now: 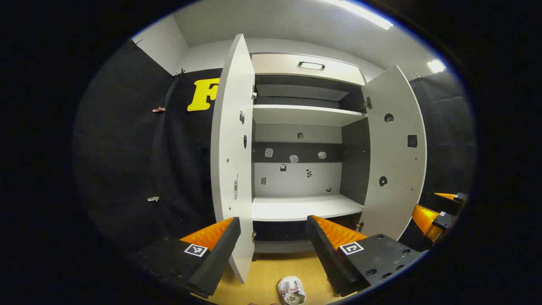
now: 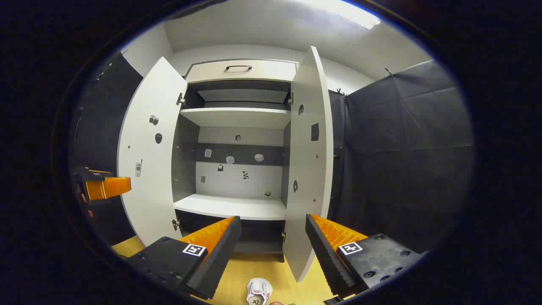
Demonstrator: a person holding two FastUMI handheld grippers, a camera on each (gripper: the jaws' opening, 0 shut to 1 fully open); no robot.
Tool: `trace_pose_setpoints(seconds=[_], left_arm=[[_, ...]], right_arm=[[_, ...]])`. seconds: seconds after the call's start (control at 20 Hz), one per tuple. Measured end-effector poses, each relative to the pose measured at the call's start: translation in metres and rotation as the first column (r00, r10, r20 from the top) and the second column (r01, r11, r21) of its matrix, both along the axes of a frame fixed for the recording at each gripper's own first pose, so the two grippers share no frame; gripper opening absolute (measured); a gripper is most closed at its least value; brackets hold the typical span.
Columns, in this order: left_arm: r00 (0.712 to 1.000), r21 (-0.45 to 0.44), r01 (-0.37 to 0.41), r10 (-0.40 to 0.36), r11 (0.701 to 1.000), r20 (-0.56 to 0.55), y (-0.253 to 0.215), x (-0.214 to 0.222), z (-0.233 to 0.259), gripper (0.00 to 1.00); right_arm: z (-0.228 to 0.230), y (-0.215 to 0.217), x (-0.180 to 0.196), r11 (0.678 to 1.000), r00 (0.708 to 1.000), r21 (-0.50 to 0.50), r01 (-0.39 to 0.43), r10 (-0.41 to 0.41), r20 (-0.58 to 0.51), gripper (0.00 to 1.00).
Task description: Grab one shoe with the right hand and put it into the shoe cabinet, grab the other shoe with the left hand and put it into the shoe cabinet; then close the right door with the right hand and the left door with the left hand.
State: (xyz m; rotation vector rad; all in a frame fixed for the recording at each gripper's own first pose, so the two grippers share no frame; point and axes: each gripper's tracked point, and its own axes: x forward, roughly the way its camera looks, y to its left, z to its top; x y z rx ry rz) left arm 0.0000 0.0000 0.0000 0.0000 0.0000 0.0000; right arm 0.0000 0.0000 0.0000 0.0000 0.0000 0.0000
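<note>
The shoe cabinet [image 1: 302, 207] stands ahead with both doors swung wide; its left door [image 1: 232, 161] and right door [image 1: 396, 152] flank bare shelves. A white shoe [image 1: 291, 290] lies on the wooden floor below my left gripper [image 1: 273, 228], which is open and holds nothing. In the right gripper view the cabinet [image 2: 233, 206] shows again, with the left door [image 2: 148, 156] and right door [image 2: 309, 169] open. A white shoe [image 2: 258, 291] lies on the floor beneath my open right gripper [image 2: 273, 226]. The other gripper [image 1: 436, 214] shows at the right edge of the left gripper view, and another [image 2: 101, 186] at the left edge of the right gripper view.
Black cloth walls close in the booth on both sides of the cabinet. A drawer with a dark handle [image 1: 311, 65] tops the cabinet. The wooden floor [image 1: 266, 271] runs from the cabinet's base toward me.
</note>
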Motion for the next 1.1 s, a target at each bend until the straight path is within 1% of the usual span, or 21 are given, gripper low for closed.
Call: trace_pose_setpoints(seconds=[0.1, 0.15, 0.35, 0.5, 0.75, 1.1], left_arm=[[0.999, 0.014, 0.001, -0.001, 1.000, -0.035, 0.005, -0.005, -0.014, 0.97], [0.999, 0.018, -0.001, 0.002, 1.000, -0.035, 0.006, -0.008, -0.016, 0.97], [0.999, 0.022, -0.019, 0.020, 1.000, -0.034, 0.002, -0.013, -0.018, 0.97], [0.999, 0.019, -0.030, 0.031, 0.999, -0.042, -0.009, -0.014, -0.022, 0.97], [0.997, -0.003, -0.054, 0.054, 0.999, -0.061, -0.035, -0.012, -0.034, 0.97], [0.992, -0.003, -0.084, 0.084, 0.996, -0.089, -0.061, 0.009, -0.051, 0.97]], right_arm=[[-0.002, 0.006, -0.007, 1.000, 1.000, -0.025, -0.010, 0.010, -0.009, 0.98], [-0.002, 0.008, -0.010, 1.000, 1.000, -0.026, -0.017, 0.017, -0.008, 0.98], [-0.012, 0.012, -0.019, 0.998, 0.997, 0.001, -0.058, 0.058, -0.060, 0.98], [-0.014, 0.003, -0.016, 0.997, 0.994, 0.012, -0.082, 0.083, -0.067, 0.98], [-0.025, -0.015, 0.001, 0.991, 0.989, 0.045, -0.124, 0.127, -0.079, 0.98], [-0.052, -0.030, 0.032, 0.982, 0.977, 0.073, -0.176, 0.183, -0.106, 0.98]])
